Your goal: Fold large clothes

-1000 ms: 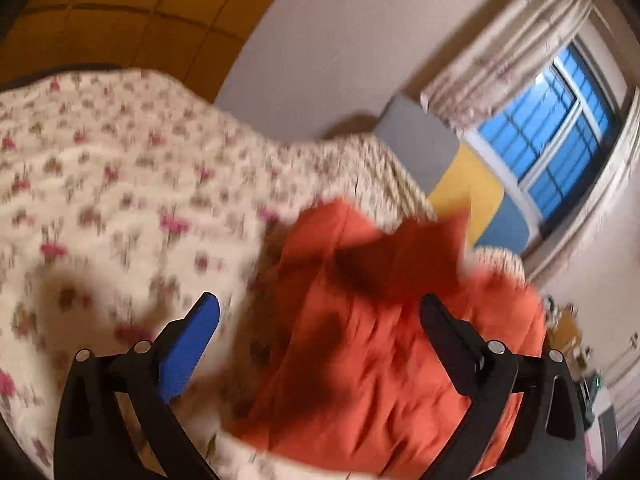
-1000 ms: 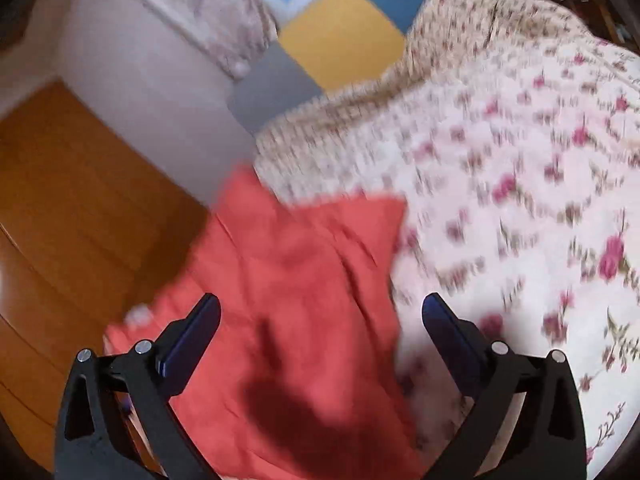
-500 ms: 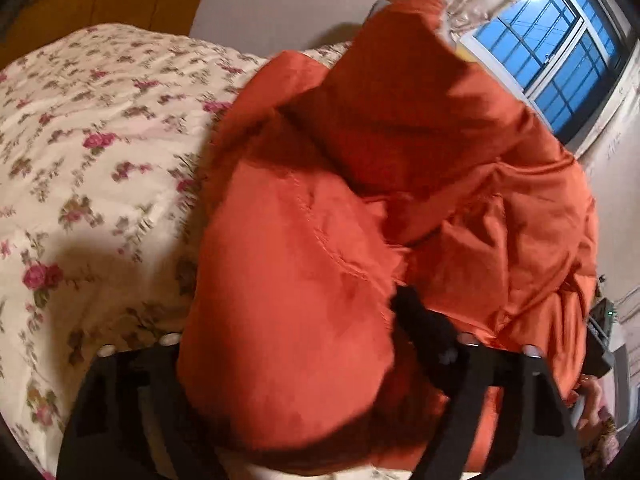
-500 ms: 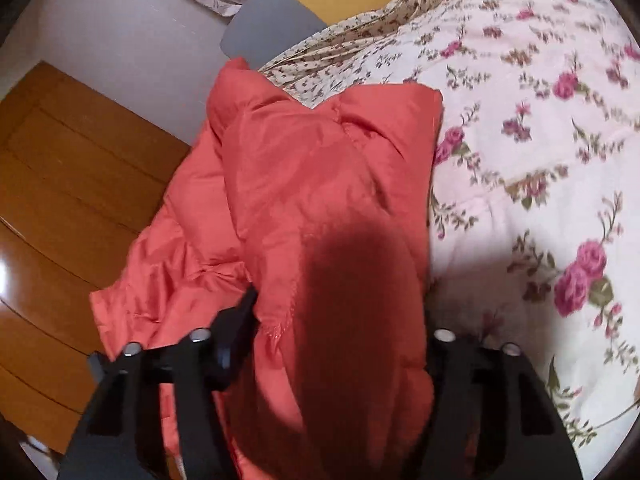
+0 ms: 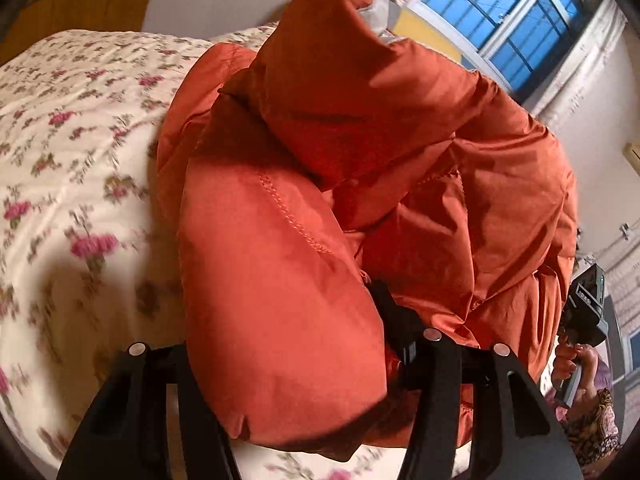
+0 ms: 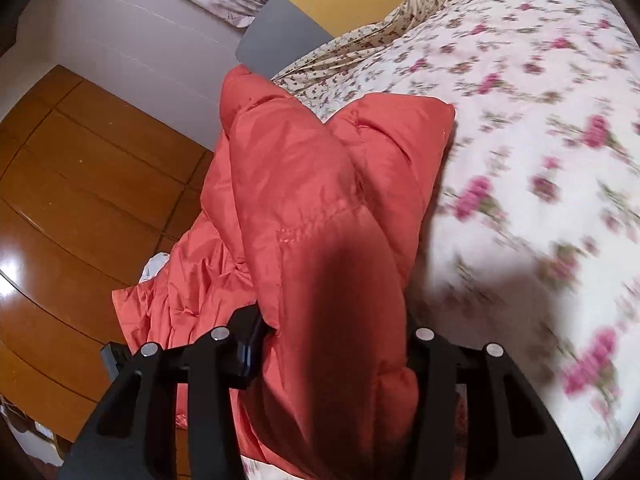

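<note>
The orange padded jacket [image 5: 360, 184] lies bunched on the flowered bedspread [image 5: 72, 168], near the bed's edge; one side spills toward the wooden floor [image 6: 80, 200]. Taking the left wrist view first, the left gripper [image 5: 280, 320] has a thick roll of the jacket between its jaws, which are closing on the padding; the near finger is buried under the fabric, so only the far one shows. The grip on a puffy fold rather than a thin hem probably suits such bulky cloth. At that view's right edge a person's hand [image 5: 568, 360] holds the other tool. In the right wrist view, the right gripper [image 6: 332, 332] likewise closes on another padded fold, pads squeezing both sides. Two holds probably let the person lift and spread the jacket for folding.
</note>
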The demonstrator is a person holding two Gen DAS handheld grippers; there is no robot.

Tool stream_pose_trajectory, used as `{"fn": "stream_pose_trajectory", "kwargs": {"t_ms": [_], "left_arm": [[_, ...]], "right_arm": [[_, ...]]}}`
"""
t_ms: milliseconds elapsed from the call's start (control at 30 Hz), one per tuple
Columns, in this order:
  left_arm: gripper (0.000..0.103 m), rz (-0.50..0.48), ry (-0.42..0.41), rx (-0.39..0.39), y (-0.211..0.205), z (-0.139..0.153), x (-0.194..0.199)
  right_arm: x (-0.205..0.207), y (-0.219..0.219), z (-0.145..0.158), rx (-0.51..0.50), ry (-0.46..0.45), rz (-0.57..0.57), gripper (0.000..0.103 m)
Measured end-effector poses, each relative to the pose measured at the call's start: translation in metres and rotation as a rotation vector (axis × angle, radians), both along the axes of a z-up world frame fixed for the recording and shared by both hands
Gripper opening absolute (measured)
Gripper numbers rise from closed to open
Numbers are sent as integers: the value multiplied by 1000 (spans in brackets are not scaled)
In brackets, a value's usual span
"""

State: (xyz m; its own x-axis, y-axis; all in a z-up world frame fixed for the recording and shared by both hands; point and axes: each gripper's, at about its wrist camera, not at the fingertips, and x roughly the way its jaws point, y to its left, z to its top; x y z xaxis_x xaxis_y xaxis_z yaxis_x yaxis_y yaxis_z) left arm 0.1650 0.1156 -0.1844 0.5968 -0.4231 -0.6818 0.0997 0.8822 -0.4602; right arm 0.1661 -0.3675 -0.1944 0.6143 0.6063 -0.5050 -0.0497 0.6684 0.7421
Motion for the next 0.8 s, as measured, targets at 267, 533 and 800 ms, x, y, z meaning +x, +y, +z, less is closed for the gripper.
{"fn": "stream_pose_trajectory", "kwargs": {"t_ms": [267,533,800], "left_arm": [[54,-66,1,-21,-23,-2,-26],[74,8,-9,-22,-16,-2,-41],[90,111,-207,42,13,48,-64]], "right_arm": [[-55,-25,2,-21,-4,-52,46],[-63,-25,6,-118,-4,-96,67],[-79,-36,59,-316,-152,-200,85]]}}
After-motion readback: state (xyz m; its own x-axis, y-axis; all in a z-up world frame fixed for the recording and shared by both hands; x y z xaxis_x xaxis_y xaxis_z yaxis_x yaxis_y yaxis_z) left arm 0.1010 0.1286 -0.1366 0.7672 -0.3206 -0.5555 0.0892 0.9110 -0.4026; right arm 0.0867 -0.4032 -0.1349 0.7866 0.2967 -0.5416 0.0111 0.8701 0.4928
